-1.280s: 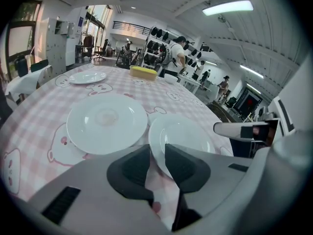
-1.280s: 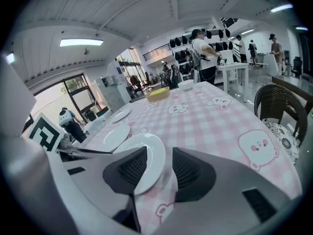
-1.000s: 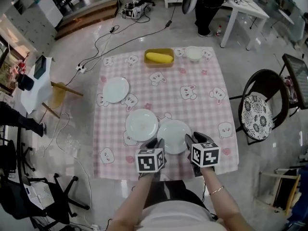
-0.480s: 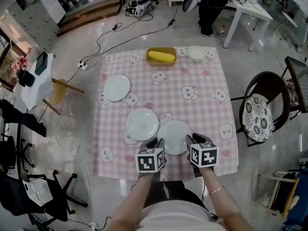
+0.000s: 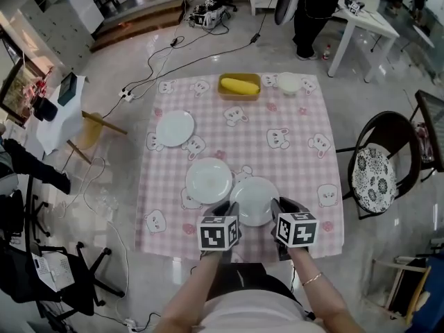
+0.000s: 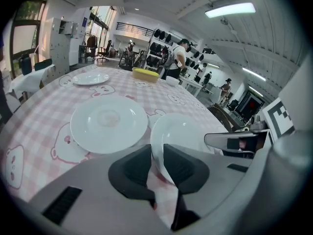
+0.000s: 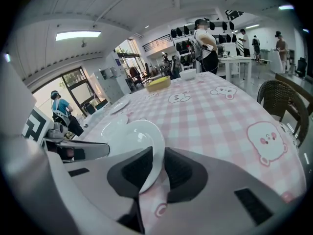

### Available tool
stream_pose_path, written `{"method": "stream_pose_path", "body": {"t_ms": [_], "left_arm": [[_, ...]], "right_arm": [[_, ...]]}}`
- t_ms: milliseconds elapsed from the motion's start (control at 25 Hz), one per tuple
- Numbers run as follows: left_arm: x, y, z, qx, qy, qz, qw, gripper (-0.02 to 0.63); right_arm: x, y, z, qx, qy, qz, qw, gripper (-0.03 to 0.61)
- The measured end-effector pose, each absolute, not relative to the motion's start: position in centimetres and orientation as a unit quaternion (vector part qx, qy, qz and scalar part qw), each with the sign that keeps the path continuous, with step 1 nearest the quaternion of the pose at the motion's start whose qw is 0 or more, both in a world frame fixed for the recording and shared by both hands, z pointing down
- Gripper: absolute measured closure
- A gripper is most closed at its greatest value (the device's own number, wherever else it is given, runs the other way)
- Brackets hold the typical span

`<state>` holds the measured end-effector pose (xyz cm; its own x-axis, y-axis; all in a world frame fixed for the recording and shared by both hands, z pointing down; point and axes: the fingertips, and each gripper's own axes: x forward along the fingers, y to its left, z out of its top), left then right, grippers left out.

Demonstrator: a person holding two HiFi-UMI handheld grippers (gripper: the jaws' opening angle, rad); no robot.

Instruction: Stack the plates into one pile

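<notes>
Three white plates lie on the pink checked tablecloth (image 5: 291, 159). The near plate (image 5: 254, 198) sits at the front, with my two grippers at its front rim. My left gripper (image 5: 227, 211) has that rim (image 6: 161, 148) between its black pads; its jaws have just been closing and now pinch it. My right gripper (image 5: 277, 211) holds the same plate (image 7: 137, 136) at the rim's other side, its jaws also just closed in on it. The middle plate (image 5: 209, 180) lies just left of it. The far plate (image 5: 175, 127) lies alone at the back left.
A yellow dish (image 5: 239, 86) and a white bowl (image 5: 288, 82) stand at the table's far edge. A black chair with a patterned cushion (image 5: 374, 179) stands to the right. Cables (image 5: 166, 68) run over the floor beyond the table, where a person (image 5: 313, 9) stands.
Both grippers stay at the near plate's front rim. The head view has shifted a little, so the table sits slightly further right and lower. The plates have not moved.
</notes>
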<state>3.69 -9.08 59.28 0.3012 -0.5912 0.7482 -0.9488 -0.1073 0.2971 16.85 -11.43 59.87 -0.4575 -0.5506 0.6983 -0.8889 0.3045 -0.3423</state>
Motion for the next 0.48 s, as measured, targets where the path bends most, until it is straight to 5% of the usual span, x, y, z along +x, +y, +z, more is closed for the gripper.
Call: {"method": "stream_pose_path", "body": {"t_ms": [480], "left_arm": [[-0.5, -8.2, 54.9, 0.689, -0.607, 0.189, 0.348, 0.545]], "right_arm": [[12.9, -10.9, 56.7, 0.42, -0.812, 0.342, 0.216, 0.511]]}}
